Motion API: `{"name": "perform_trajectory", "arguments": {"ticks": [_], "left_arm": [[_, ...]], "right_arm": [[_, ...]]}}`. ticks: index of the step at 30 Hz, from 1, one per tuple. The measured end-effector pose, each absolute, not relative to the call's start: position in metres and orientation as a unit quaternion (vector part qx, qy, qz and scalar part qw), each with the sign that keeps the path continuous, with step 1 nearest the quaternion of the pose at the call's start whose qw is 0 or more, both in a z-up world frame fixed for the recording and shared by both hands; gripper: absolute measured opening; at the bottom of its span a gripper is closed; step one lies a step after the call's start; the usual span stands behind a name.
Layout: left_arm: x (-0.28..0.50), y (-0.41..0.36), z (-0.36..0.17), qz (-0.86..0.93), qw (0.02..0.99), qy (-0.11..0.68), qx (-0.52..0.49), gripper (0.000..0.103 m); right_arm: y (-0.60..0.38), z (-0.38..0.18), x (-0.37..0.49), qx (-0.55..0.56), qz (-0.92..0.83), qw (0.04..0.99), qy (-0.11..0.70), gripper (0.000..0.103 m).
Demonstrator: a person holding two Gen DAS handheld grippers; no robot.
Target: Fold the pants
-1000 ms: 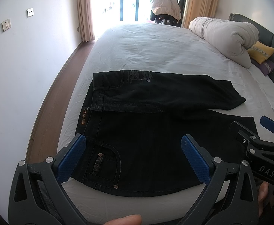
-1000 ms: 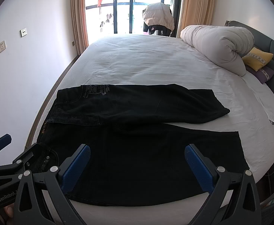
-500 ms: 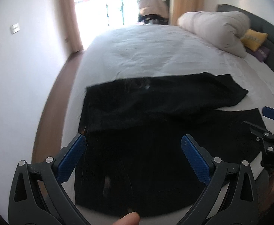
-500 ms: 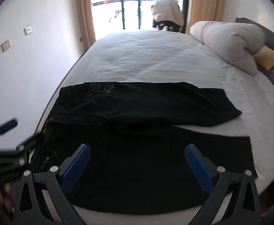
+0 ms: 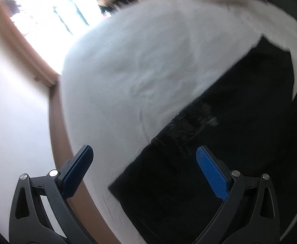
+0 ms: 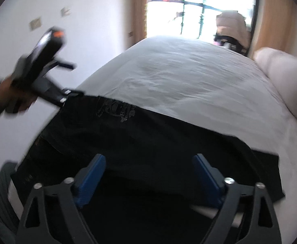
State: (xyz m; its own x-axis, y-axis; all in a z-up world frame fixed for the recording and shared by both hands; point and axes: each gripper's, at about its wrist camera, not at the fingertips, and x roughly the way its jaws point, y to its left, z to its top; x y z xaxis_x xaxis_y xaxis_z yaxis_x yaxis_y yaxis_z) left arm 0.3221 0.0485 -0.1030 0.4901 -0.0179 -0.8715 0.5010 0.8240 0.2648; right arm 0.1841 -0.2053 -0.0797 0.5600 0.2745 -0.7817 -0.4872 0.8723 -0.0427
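The left gripper [image 5: 144, 162], jaws apart and empty, had been swung to the far waistband corner of the black jeans [image 6: 148, 142] spread on the bed [image 6: 189, 77], while the right gripper [image 6: 148, 174], its jaws just narrowed yet empty, was brought over the legs, so a lengthwise fold seemed imminent.

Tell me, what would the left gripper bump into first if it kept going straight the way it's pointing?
Probably the black pants, near their waistband corner, lying on the white bed. The open left gripper tilts down with that corner between its fingers. The picture is blurred, so depth is uncertain; it might meet the sheet beside them instead.
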Motion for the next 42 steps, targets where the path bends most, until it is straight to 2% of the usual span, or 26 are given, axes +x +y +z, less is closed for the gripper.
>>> {"name": "perform_trajectory", "arguments": {"ticks": [4,7,8,9,11,14,19,20,24,27,32,36,42], "left_arm": [[0.358,0.053,-0.141,-0.246,0.763,0.546,0.243,0.098],[0.363,0.055,-0.157,-0.276,0.736,0.556,0.268,0.098],[0.365,0.056,-0.16,-0.281,0.732,0.559,0.269,0.093],[0.369,0.059,-0.164,-0.282,0.73,0.563,0.265,0.081],[0.38,0.065,-0.17,-0.285,0.726,0.578,0.24,0.071],[0.386,0.071,-0.175,-0.292,0.723,0.59,0.213,0.067],[0.381,0.064,-0.174,-0.313,0.706,0.593,0.227,0.064],[0.38,0.062,-0.175,-0.314,0.702,0.596,0.231,0.056],[0.382,0.057,-0.179,-0.314,0.697,0.602,0.233,0.013],[0.375,0.046,-0.176,-0.308,0.709,0.587,0.241,0.008],[0.343,0.044,-0.152,-0.285,0.755,0.528,0.263,0.007],[0.308,0.035,-0.142,-0.27,0.785,0.475,0.29,0.007],[0.28,0.045,-0.121,-0.259,0.806,0.429,0.316,0.007]], "right_arm": [[-0.203,-0.1,0.228,-0.145,0.278,0.842,0.44,0.076],[-0.201,-0.112,0.257,-0.159,0.307,0.824,0.449,0.075],[-0.2,-0.116,0.267,-0.165,0.312,0.82,0.45,0.074],[-0.2,-0.119,0.275,-0.167,0.315,0.818,0.451,0.073],[-0.201,-0.121,0.288,-0.161,0.324,0.815,0.452,0.072],[-0.201,-0.121,0.304,-0.148,0.339,0.814,0.448,0.072],[-0.194,-0.118,0.312,-0.158,0.352,0.803,0.453,0.072],[-0.194,-0.117,0.312,-0.164,0.355,0.8,0.454,0.071],[-0.19,-0.12,0.313,-0.184,0.357,0.791,0.462,0.065],[-0.189,-0.124,0.316,-0.197,0.357,0.784,0.468,0.061],[-0.188,-0.131,0.325,-0.217,0.362,0.771,0.476,0.057],[-0.183,-0.138,0.339,-0.24,0.364,0.757,0.487,0.047],[-0.183,-0.151,0.366,-0.26,0.35,0.744,0.507,0.046]]}}
